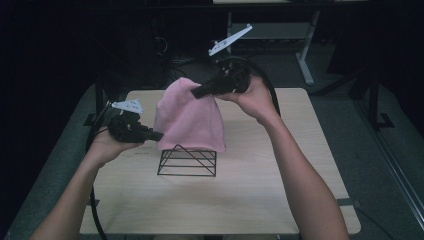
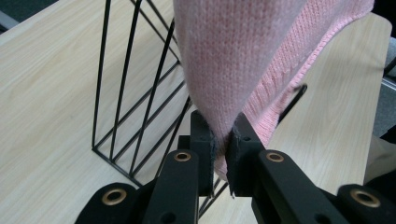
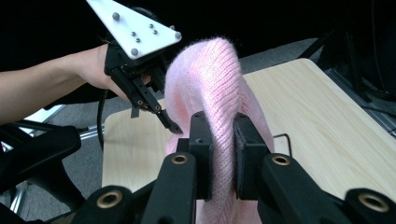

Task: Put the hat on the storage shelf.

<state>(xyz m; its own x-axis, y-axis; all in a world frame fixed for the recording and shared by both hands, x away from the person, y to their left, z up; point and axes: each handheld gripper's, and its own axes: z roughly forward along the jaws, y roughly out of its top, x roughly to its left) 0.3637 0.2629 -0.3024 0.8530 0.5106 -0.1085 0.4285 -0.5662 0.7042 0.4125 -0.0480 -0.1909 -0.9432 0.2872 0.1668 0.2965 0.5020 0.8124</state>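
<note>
A lower corner of the pink knit cloth [image 2: 243, 51] is pinched between the jaws of the left gripper [image 1: 159, 135], low at the table's left; the cloth is held up in a tent above the black wire rack [image 1: 187, 161], its hem apparently hanging just behind the rack's top bar, though contact cannot be told; the upper fold is clamped by the right gripper [image 1: 196, 92], raised higher; lifting is judged done; draping over the rack and release are left; the wooden table [image 1: 280, 200] lies beneath.
</note>
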